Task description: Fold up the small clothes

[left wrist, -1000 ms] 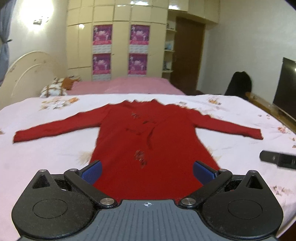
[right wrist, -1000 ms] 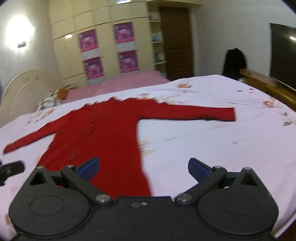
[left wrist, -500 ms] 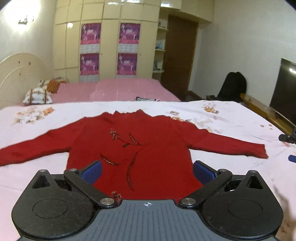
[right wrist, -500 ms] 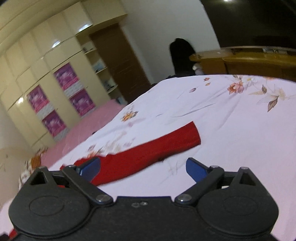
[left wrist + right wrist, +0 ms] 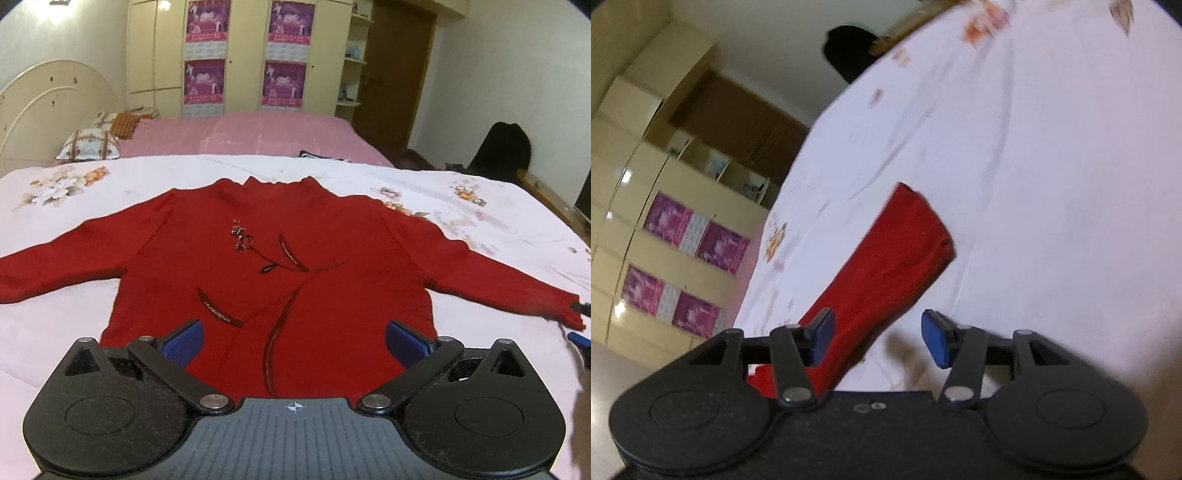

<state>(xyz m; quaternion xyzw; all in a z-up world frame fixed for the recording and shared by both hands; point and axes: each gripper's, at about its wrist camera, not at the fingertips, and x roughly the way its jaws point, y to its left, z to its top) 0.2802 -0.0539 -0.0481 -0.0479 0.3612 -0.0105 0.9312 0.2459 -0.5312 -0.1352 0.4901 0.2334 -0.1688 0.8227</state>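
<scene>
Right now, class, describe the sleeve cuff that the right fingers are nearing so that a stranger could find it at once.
Start at the white floral bedsheet, where a red sweater lies flat with both arms spread. Follow the arm at the right of the left wrist view out to its cuff, the end beside the closing right gripper; the other cuff runs out of view.

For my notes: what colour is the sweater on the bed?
Red sweater, dark stem-and-leaf decoration on its front; the left wrist view shows it best.

The left gripper (image 5: 293, 345) points downward with jaws spread wide, while the rolled right gripper's (image 5: 878, 338) jaws are closing.
</scene>
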